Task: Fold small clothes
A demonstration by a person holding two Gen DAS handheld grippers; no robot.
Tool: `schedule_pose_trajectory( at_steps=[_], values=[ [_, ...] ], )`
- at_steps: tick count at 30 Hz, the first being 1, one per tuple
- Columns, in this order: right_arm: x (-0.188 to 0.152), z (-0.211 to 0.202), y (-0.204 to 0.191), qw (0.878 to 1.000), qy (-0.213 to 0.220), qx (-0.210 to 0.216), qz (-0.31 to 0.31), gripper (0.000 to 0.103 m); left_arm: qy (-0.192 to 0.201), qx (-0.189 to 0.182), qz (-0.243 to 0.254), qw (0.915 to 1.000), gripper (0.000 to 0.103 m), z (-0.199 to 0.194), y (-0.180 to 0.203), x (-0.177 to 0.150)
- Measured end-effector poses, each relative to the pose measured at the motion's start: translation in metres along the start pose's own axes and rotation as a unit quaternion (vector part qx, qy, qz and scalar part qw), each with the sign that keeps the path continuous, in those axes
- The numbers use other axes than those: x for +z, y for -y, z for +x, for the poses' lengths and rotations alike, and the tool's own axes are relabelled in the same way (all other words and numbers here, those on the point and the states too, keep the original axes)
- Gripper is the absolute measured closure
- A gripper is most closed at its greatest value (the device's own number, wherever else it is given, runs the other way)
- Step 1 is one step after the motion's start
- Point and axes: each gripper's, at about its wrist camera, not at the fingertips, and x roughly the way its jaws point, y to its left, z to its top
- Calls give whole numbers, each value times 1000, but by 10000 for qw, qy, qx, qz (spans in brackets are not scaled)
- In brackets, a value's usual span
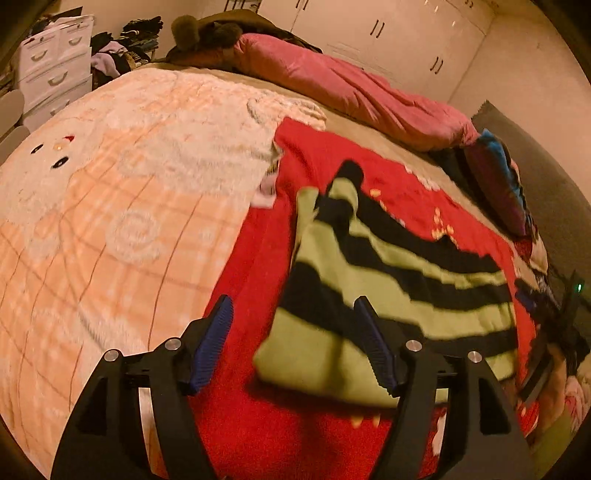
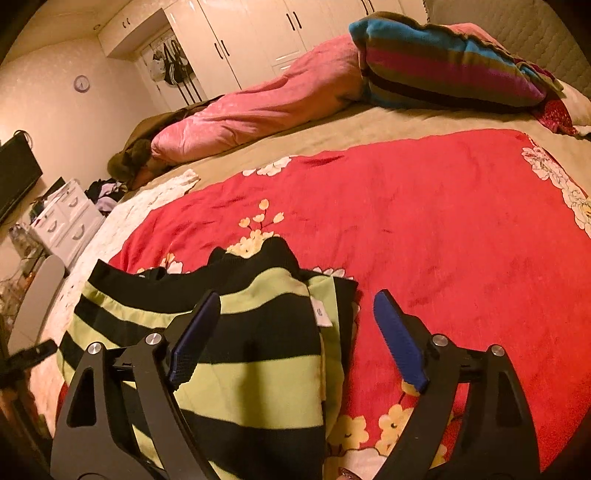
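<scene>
A small green-and-black striped knit garment (image 1: 391, 273) lies folded on a red flowered blanket (image 1: 251, 424). My left gripper (image 1: 293, 306) is open and empty, hovering over the garment's left edge. In the right wrist view the same garment (image 2: 258, 369) lies under my right gripper (image 2: 297, 299), which is open and empty above its right edge. A white label (image 2: 322, 313) shows at the fold.
A peach fleece blanket (image 1: 110, 229) covers the bed's left part. A pink duvet (image 1: 351, 92) and a striped pillow (image 2: 443, 66) lie at the far side. White drawers (image 1: 51, 66), a clothes pile (image 1: 118, 51) and wardrobes (image 2: 258, 33) stand beyond the bed.
</scene>
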Motion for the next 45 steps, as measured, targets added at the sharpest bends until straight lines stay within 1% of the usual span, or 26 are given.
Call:
schedule_pose_trajectory(
  at_steps=[6,7,9,11,13,14,16,17,18,20,22,23,24,25,27,28,30,33,35,36,37,39,41,43,44,45],
  values=[
    [-13,-15,8,9999,-123,-72,54,25,-97,-37,-164,9998,36,13,-7,-3],
    [-14,-17,10,9998,-139,-73,108,24,-152,-31,-178,9997,30,18,-8,-3],
    [-15,-20,16,9995,-207,-22,248,23,-222,-15,-191,9996,26,26,-6,-3],
    [-15,-20,20,9989,-275,1,380,22,-313,18,-148,9994,31,34,-3,-4],
    [-18,-17,21,9985,-382,-23,396,22,-366,-60,-134,9992,61,38,2,-7],
    [-19,-15,21,9982,-453,7,391,22,-350,-63,-104,9993,64,37,5,-8],
    [-22,-9,21,9969,-624,145,455,22,-369,-137,-13,9992,89,36,9,-10],
    [-24,-7,22,9960,-698,237,515,22,-389,-169,35,9991,91,35,11,-11],
    [-25,-4,22,9947,-762,364,589,24,-424,-77,160,9989,91,33,15,-12],
    [-25,-1,23,9923,-867,595,647,33,-460,23,264,9986,92,29,20,-13],
    [-26,2,22,9920,-947,626,551,52,-372,2,224,9991,92,18,21,-15],
    [-27,5,22,9912,-1013,675,511,59,-346,15,231,9991,92,16,21,-15],
    [-29,8,21,9894,-1107,790,511,71,-357,59,239,9991,92,15,19,-17],
    [-31,10,20,9879,-1158,878,534,80,-375,70,217,9990,92,16,17,-19],
    [-32,12,19,9863,-1202,979,566,86,-521,117,-31,9986,89,27,5,-23],
    [-32,12,18,9869,-1211,934,509,89,-578,142,-186,9981,84,31,0,-25],
    [-32,14,14,9887,-1341,621,257,90,-557,121,-495,9971,76,33,-9,-28],
    [-36,19,10,9884,-1506,209,-9,88,-380,185,-448,9981,69,22,-7,-28],
    [-35,20,12,9883,-1515,164,40,80,-274,329,-354,9985,68,11,-3,-26],
    [-33,17,13,9891,-1470,89,93,70,-172,409,-347,9984,65,2,0,-25],
    [-30,14,13,9901,-1401,21,88,66,-58,468,-335,9983,59,-7,3,-23],
    [-26,5,13,9927,-1206,-86,36,66,225,484,-263,9982,52,-25,9,-18],
    [-18,-8,9,9961,-867,-132,-42,57,393,484,-93,9980,47,-39,21,-13],
    [-13,-20,2,9984,-546,-48,-166,38,476,489,109,9976,35,-45,35,-10],
    [-10,-26,-4,9988,-406,19,-262,36,517,467,245,9973,32,-48,45,-9],
    [-8,-29,-8,9988,-332,72,-346,36,516,444,309,9972,25,-47,52,-8]
  ],
)
